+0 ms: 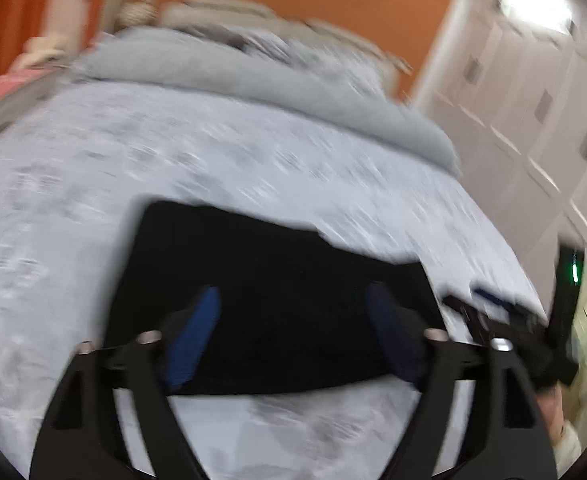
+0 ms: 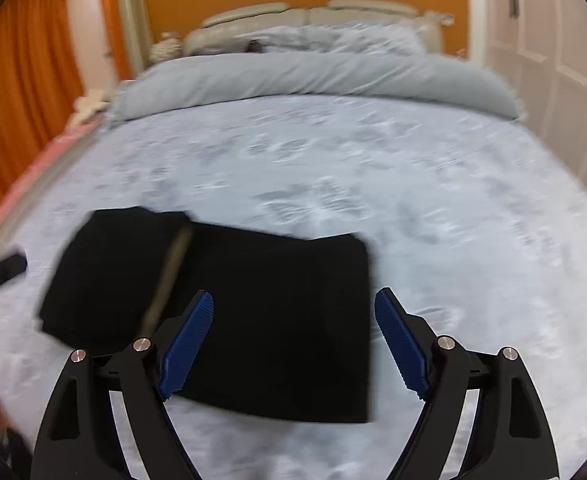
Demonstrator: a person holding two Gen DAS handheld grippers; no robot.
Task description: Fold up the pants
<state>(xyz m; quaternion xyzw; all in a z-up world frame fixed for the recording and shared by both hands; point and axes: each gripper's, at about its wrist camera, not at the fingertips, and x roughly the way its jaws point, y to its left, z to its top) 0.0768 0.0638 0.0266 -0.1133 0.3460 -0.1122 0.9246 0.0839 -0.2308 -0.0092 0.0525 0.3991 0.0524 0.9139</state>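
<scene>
On the bed (image 2: 413,200): black pants (image 2: 253,320), folded flat
Left gripper (image 1: 295,330): above pants, jaws spread
Right gripper (image 2: 295,338): above pants, jaws spread

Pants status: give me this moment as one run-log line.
pants: black, folded compact, flat on bed | left gripper: open, empty, above pants | right gripper: open, empty, above pants | views motion-blurred

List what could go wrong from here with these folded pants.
1. The black pants lie folded on the patterned bedsheet, but the left section sits skewed with uneven edges; another fold may come out crooked.
2. Both the left gripper and right gripper are open, holding nothing, and both views are motion-blurred; a hurried regrasp might pinch the sheet too.
3. The soft bed may let layers slip.
</scene>
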